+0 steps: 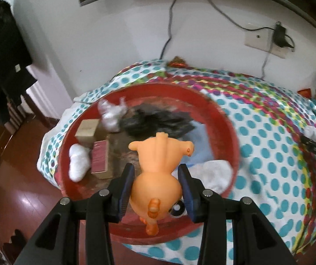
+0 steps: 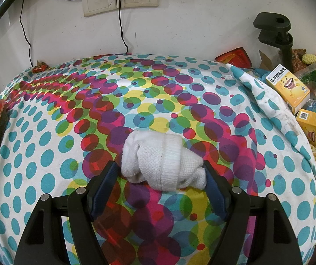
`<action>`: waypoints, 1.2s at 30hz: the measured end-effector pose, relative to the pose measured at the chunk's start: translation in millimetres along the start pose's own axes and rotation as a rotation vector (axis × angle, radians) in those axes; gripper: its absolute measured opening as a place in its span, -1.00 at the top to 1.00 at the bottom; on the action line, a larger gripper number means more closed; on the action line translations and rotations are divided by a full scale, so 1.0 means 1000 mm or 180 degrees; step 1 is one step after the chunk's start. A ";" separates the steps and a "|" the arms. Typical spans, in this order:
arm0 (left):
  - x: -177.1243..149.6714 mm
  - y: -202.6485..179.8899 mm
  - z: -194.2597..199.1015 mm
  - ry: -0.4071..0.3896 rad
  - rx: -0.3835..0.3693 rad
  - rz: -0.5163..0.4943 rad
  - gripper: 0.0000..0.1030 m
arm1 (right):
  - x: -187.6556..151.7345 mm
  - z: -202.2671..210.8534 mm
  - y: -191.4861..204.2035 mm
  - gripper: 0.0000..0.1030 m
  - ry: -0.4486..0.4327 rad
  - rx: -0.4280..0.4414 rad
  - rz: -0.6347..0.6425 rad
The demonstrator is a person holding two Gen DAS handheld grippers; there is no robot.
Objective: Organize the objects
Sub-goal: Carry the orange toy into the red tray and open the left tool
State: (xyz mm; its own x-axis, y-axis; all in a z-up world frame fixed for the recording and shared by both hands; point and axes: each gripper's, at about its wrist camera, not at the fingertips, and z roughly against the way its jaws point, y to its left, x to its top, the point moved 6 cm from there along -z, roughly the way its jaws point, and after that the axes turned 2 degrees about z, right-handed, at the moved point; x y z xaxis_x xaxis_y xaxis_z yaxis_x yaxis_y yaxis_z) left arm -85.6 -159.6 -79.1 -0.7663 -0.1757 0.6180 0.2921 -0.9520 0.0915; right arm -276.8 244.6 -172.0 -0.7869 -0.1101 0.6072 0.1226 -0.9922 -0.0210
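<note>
Above the red basin (image 1: pixel 228 119), the left claw (image 1: pixel 156 190) grips a smooth orange toy animal (image 1: pixel 158 167).

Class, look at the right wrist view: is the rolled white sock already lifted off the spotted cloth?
No: the rolled white sock lies on the spotted cloth, between the right gripper's open fingers.

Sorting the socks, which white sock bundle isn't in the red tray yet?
The rolled white sock lying on the dotted cloth between the right gripper's open jaws.
</note>
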 end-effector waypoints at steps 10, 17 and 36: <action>-0.006 0.044 -0.036 0.0196 0.0050 0.0227 0.19 | 0.000 0.000 0.000 -0.45 0.0004 -0.0010 0.0005; -0.012 0.058 -0.062 0.0396 0.0030 0.0307 0.17 | 0.000 0.000 -0.001 -0.45 0.0000 -0.0020 0.0003; 0.010 0.067 -0.032 0.0401 0.0106 -0.0018 -0.32 | 0.001 0.001 -0.002 -0.10 -0.0036 -0.0011 0.0033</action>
State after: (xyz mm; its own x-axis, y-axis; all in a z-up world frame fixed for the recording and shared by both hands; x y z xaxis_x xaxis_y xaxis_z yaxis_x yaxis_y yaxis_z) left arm -91.6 -233.2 -91.4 -0.8332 -0.2024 0.5147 0.3049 -0.9445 0.1220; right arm -277.0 246.5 -170.2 -0.7787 -0.1197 0.6159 0.1285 -0.9912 -0.0302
